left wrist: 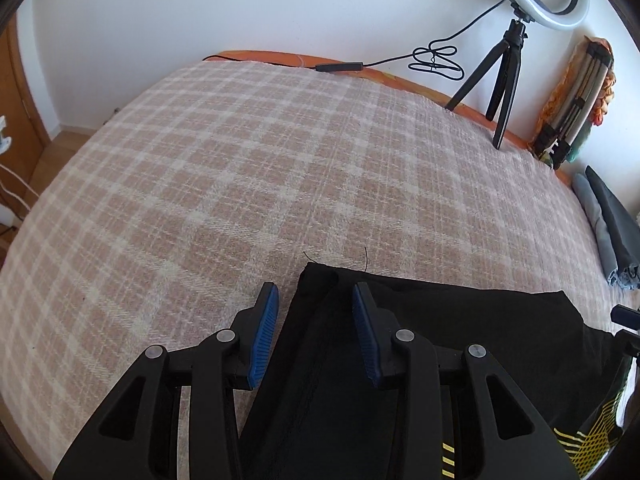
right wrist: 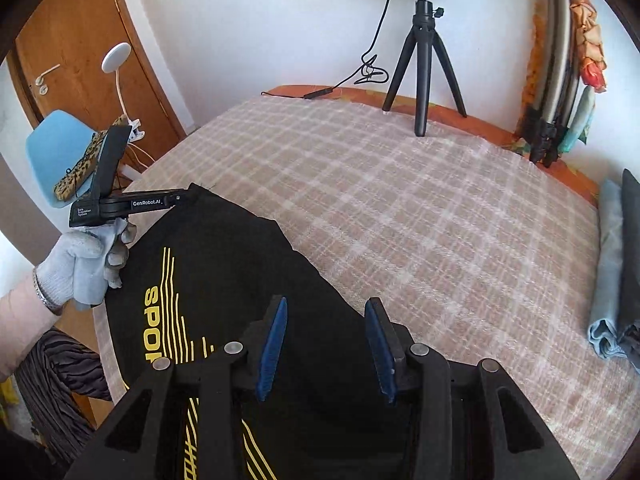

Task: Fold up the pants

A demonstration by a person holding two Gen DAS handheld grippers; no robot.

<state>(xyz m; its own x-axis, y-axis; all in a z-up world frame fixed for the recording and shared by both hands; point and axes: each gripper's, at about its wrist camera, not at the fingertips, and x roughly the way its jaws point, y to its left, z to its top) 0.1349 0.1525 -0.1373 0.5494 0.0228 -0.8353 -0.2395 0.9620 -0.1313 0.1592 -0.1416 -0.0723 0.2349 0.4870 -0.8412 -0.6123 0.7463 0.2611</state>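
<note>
Black pants with yellow stripes and lettering lie on the plaid bed cover near its front edge. In the left wrist view the pants fill the lower right, with one corner pointing away. My left gripper is open, its blue pads either side of that corner's edge, just above the cloth. It also shows in the right wrist view, held by a gloved hand at the pants' far left corner. My right gripper is open and empty, hovering over the pants' right edge.
The plaid bed cover stretches ahead. A ring light on a black tripod stands at the far edge, with its cable. Folded grey and blue clothes lie at the right. A blue chair and a wooden door stand left.
</note>
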